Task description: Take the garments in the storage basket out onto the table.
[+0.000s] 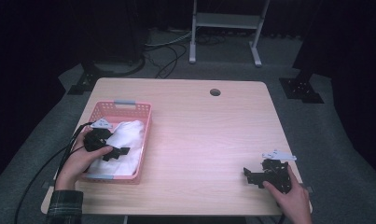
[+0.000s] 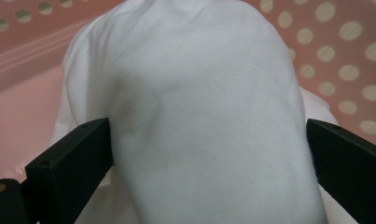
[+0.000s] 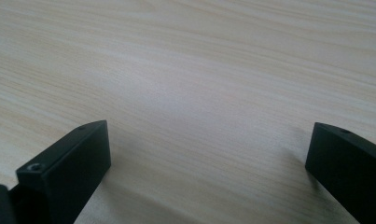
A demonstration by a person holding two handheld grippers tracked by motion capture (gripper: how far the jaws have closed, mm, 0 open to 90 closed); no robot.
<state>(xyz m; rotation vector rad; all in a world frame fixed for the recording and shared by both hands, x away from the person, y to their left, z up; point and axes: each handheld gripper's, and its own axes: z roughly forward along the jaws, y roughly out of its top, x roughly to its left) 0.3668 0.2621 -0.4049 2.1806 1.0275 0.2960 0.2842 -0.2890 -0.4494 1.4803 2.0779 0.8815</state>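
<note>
Because the white cloth (image 2: pixel 199 116) is soft and light, it will sag and fold when lifted — it looks best to pinch a thick bump. It lies in the pink basket (image 1: pixel 112 108) at the table's (image 1: pixel 209 135) nine o'clock side. The left gripper (image 1: pixel 114 153) is wide open around a bump of cloth, not squeezing yet. The right gripper (image 1: pixel 254 176) sits wide open and empty at about four o'clock.

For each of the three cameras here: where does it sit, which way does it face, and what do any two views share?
High view: above the person's side, looking forward and down on the table; both hands, left gripper, right gripper.
Left gripper view: rides on that gripper, facing the white cloth in the pink basket; open jaws flank the cloth.
Right gripper view: faces bare tabletop; open jaws.
Shared: high and left views show cloth and basket.
</note>
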